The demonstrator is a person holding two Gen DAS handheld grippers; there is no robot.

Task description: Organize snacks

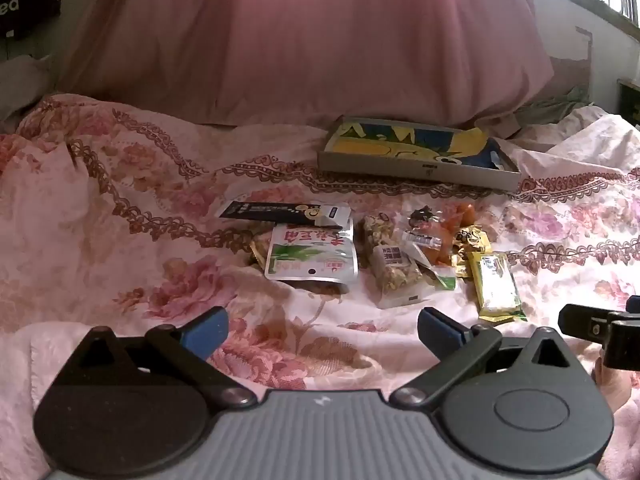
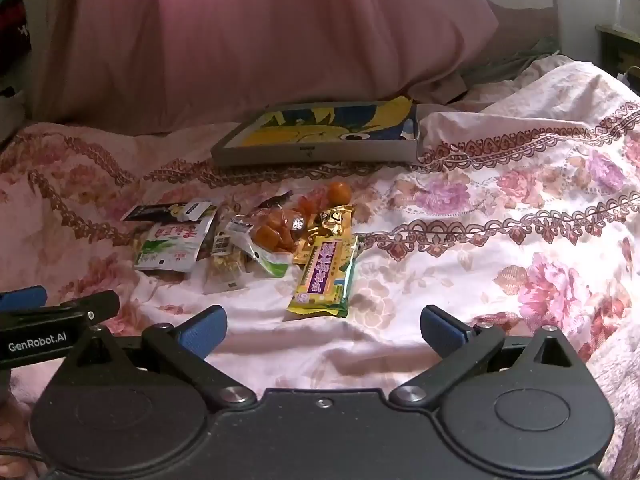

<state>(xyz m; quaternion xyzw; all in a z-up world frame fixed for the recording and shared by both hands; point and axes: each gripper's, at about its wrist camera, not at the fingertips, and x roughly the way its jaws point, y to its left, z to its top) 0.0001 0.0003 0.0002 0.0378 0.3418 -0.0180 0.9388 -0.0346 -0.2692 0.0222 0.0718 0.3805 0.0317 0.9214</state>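
Observation:
Several snack packets lie in a loose heap on a floral bedspread. In the left wrist view: a white and green pouch [image 1: 311, 258], a black strip packet [image 1: 280, 213], a nut bar [image 1: 394, 266], orange candies [image 1: 452, 226] and a yellow bar [image 1: 498, 288]. In the right wrist view the yellow bar [image 2: 326, 276] lies nearest, with orange candies [image 2: 276, 232] and the white and green pouch [image 2: 170, 250] to its left. A shallow box with a yellow and blue inside [image 1: 416, 152] [image 2: 320, 136] sits behind. My left gripper [image 1: 322, 330] and right gripper [image 2: 322, 330] are open and empty, short of the heap.
A big pink pillow [image 1: 320, 40] stands behind the box. The floral bedspread [image 2: 520, 220] is rumpled, with a raised fold at the right. The right gripper's tip [image 1: 588, 326] shows at the left wrist view's right edge; the left gripper [image 2: 52, 320] shows at the right view's left edge.

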